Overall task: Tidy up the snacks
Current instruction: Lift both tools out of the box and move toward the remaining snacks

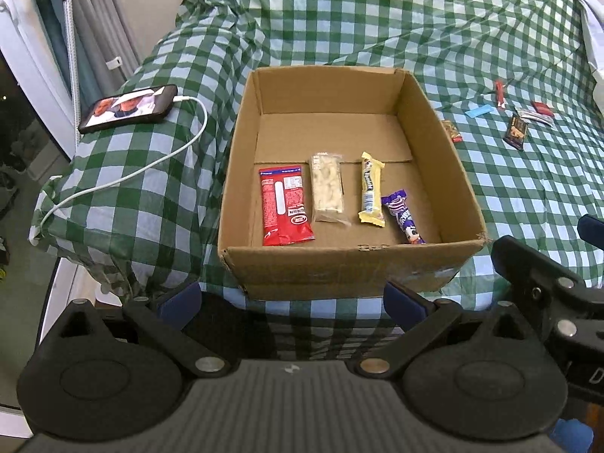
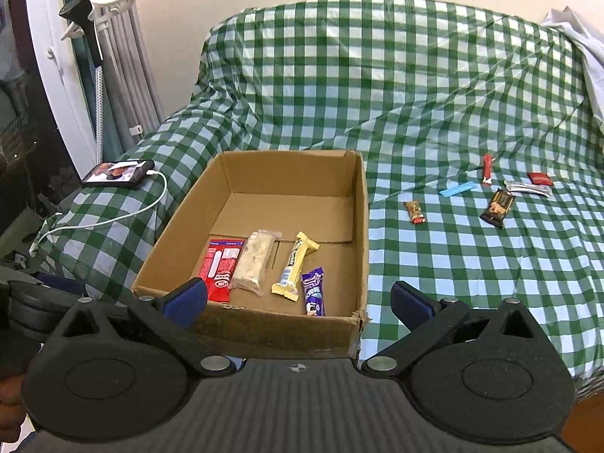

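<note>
The box (image 1: 339, 264) sat at frame centre in the left wrist view, on the green-checked cloth (image 1: 377, 19). Four snacks lay in a row along its near wall, left to right: red pack (image 1: 285, 207), clear pack (image 1: 327, 188), yellow bar (image 1: 372, 188), purple bar (image 1: 402, 219). The yellow bar and purple bar touched at their ends.

More snacks lay loose on the cloth at right of the box, well apart from it in the right wrist view — brown bar (image 2: 414, 212), blue strip (image 2: 456, 190), red stick (image 2: 487, 168), dark pack (image 2: 498, 208), silver pack (image 2: 527, 188), red sachet (image 2: 540, 179).

The left gripper (image 1: 292, 298) was spread wide with nothing between its jaws. The right gripper (image 2: 298, 298) was likewise released — fully apart, empty, low in frame before the box's near wall.

A phone (image 1: 128, 108) with a white cable (image 1: 151, 166) lay at left of the box.
</note>
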A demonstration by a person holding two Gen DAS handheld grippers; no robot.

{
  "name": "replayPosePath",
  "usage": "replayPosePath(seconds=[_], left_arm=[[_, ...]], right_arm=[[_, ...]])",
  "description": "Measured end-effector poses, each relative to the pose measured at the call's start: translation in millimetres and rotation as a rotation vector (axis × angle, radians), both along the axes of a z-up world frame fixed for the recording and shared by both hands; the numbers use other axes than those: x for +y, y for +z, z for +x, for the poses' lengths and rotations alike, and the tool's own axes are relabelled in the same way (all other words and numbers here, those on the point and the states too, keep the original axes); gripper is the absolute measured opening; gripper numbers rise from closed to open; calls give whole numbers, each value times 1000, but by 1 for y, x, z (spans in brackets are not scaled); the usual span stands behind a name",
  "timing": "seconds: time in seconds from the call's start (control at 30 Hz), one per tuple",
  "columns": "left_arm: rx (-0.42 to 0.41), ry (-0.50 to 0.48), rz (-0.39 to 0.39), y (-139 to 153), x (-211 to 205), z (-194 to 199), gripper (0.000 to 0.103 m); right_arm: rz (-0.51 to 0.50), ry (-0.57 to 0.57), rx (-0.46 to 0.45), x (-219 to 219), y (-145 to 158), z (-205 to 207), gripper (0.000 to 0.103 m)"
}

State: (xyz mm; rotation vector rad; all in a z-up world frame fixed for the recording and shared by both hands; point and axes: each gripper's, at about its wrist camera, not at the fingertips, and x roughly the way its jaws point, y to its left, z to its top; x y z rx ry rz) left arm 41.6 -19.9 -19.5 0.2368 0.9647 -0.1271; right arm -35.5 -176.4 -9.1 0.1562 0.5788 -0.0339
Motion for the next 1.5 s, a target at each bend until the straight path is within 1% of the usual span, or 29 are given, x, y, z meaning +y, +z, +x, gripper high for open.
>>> replayPosePath(seconds=[0.3, 0.57, 0.87, 1.1, 1.33, 1.5], left_arm=[[-39, -8, 7, 9, -3, -16, 103], [-58, -11, 16, 15, -10, -24, 103], [-59, -54, 59, 16, -35, -22, 103], [-45, -90, 91, 12, -66, -10, 103], [-14, -137, 95, 8, -108, 9, 103], [-13, -182, 101, 3, -142, 26, 103]], right_arm=[[2, 4, -38, -1, 5, -22, 102], [15, -1, -39, -6, 4, -33, 102], [30, -27, -57, -22, -2, -43, 102], [80, -75, -36, -53, -16, -43, 102], [129, -159, -1, -91, -31, -42, 102], [134, -236, 22, -129, -36, -39, 102]])
